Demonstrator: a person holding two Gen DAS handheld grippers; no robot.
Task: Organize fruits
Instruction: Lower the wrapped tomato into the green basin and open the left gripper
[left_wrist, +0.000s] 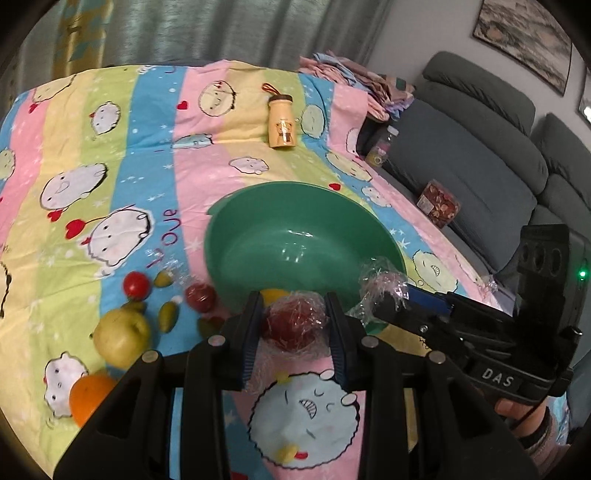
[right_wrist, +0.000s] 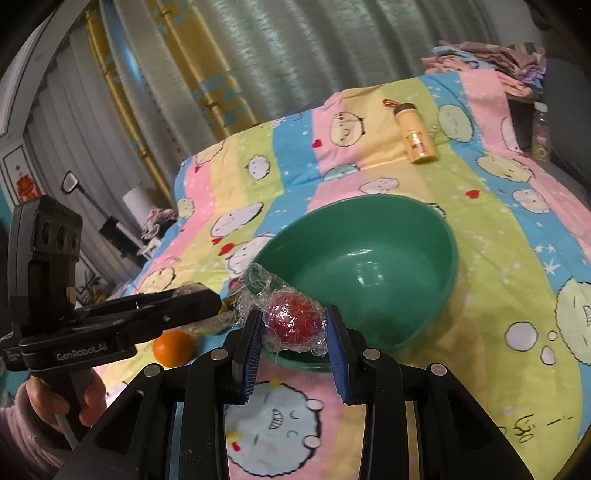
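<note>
currently both grippers work a wrapped red fruit (right_wrist: 295, 325) at the green bowl's (right_wrist: 424, 236) near rim: right gripper (right_wrist: 293, 332) clamps it, left gripper (right_wrist: 207, 299) pinches wrap; peel slowly, away from the bowl.

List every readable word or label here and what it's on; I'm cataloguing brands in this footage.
"DAS": on the body of the right claw.
"GenRobot.AI": on the body of the left claw.
"love": printed on the bedsheet.
Yellow bottle: label too blurred to read.
</note>
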